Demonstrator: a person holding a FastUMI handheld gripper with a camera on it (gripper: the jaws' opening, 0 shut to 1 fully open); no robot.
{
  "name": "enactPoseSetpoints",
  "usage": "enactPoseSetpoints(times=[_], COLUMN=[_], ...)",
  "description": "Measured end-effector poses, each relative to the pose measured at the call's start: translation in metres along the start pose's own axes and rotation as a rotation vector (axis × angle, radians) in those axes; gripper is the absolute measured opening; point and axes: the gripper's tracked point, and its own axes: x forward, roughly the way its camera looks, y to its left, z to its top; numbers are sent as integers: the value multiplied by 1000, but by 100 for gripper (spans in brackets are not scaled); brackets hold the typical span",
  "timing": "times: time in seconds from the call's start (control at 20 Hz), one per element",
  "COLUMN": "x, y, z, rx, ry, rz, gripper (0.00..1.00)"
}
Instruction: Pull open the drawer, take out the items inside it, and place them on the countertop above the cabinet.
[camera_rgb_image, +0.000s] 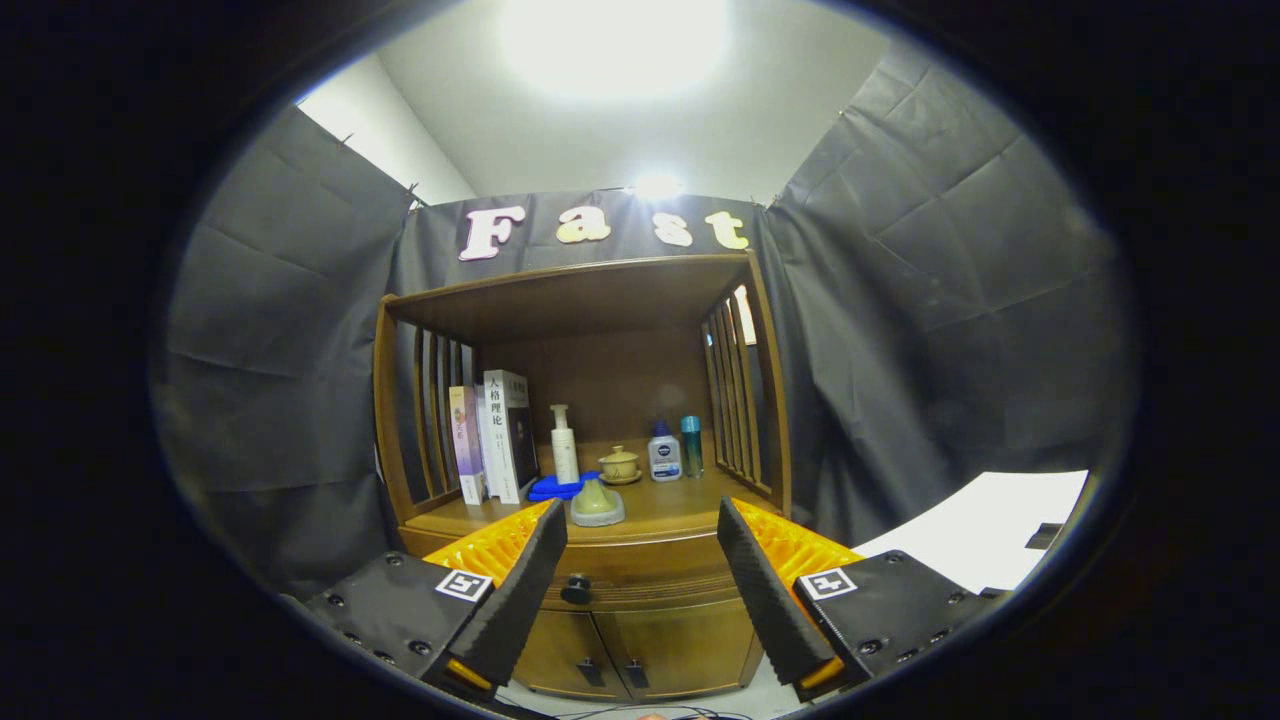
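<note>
The gripper (640, 560) hung in front of a wooden cabinet (585, 420), and its jaws were wide open with nothing in them. Between the fingers sat the drawer (640, 575), shut, with its small dark knob (576, 589) just beside the left finger. Below it were two shut doors (625, 650). On the bench (670, 505) above the drawer stood some books (495, 437), a white pump bottle (565, 445), a blue thing (555, 488), a pale green dish (597, 503), a little lidded cup (620, 465) and two small bottles (675, 450).
</note>
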Motion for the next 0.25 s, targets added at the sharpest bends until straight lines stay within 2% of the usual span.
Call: enactPoseSetpoints(times=[0.25], x=[-11], y=[4], z=[14], rx=[4], ry=[-24], rz=[15], gripper=[96])
